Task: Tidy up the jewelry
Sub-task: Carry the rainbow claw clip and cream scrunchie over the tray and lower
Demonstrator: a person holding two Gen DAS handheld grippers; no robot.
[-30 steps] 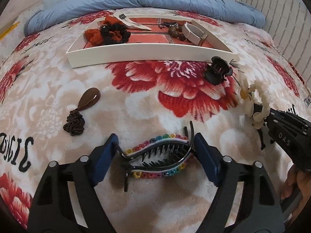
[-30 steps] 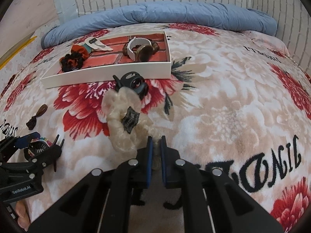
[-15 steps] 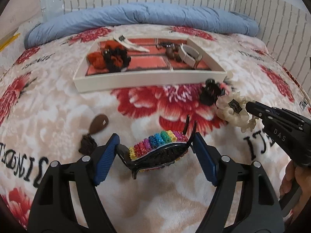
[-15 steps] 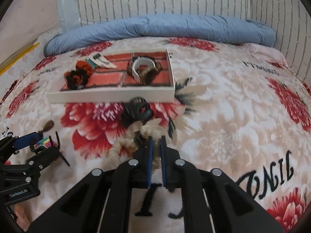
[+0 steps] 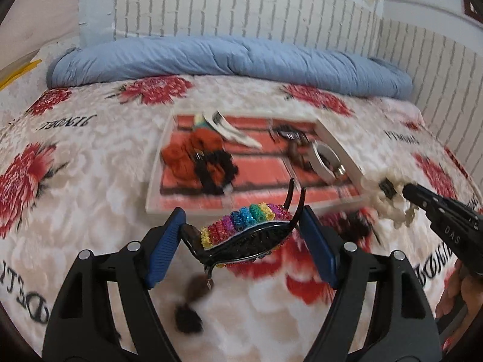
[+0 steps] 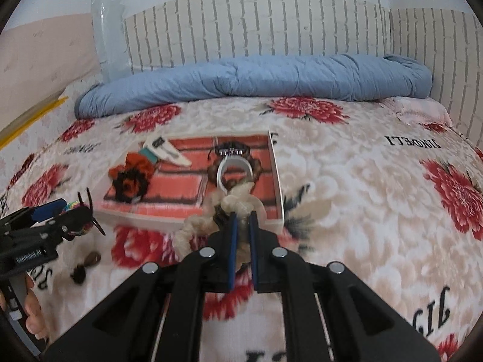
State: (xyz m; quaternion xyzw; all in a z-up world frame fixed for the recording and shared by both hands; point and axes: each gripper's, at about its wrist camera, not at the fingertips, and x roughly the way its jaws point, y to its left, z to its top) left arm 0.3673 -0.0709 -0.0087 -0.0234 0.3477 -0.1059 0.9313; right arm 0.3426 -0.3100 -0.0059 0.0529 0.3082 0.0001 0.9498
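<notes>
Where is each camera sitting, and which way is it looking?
Left wrist view: sits on the left tool, looking along its fingers, down over the flowered bed toward the tray; that tool holds the rainbow hair clip, and the right tool and a hand show at the right.
Right wrist view: sits on the right tool, facing the same tray; it pinches the cream scrunchie, and the left tool shows at the left.
Shared: tray, blue quilt, both tools.
</notes>
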